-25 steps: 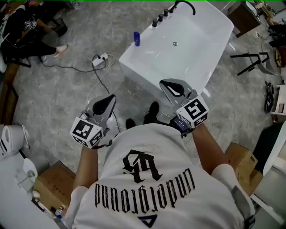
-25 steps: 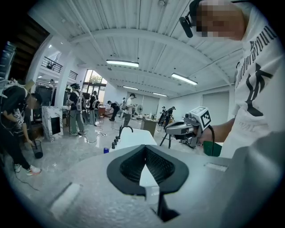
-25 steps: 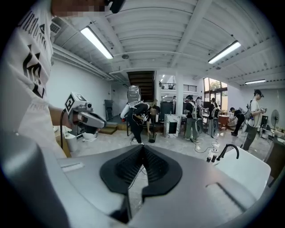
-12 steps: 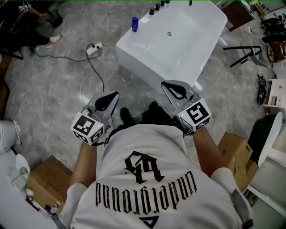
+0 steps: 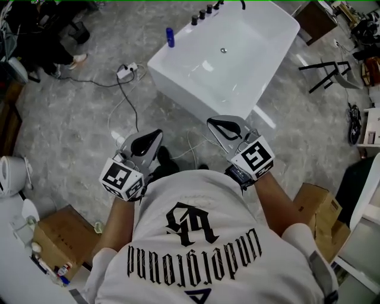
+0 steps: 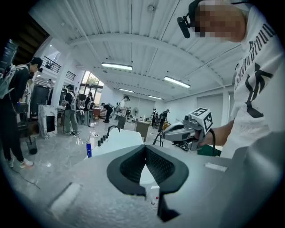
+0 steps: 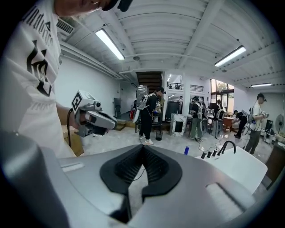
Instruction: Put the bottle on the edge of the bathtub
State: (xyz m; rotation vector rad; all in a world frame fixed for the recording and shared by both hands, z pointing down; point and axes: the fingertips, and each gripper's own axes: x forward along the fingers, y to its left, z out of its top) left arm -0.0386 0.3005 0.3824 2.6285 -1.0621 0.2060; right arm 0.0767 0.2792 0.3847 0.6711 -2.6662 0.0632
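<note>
A small blue bottle [image 5: 170, 37] stands beside the white bathtub [image 5: 178, 89] at its far left side, near the black taps [image 5: 202, 13]; it looks to be on the floor. The left gripper view shows the bottle [image 6: 89, 150] left of the tub [image 6: 122, 138]. In the right gripper view the bottle [image 7: 186, 150] is behind the tub [image 7: 242, 167]. My left gripper [image 5: 155, 134] and right gripper [image 5: 214, 122] are held in front of the person's chest, short of the tub's near end. Both are shut with nothing in them, and the bottle is far from either.
A power strip [image 5: 126, 71] and its cable lie on the floor left of the tub. Cardboard boxes [image 5: 59, 243] [image 5: 317, 205] stand on both sides of the person. A black stand [image 5: 323, 65] is right of the tub. Other people [image 5: 35, 35] are at the far left.
The person has stepped, carrying both shut grippers along. In the head view the tub and the bottle have slid up and to the left. Nothing was taken hold of.
</note>
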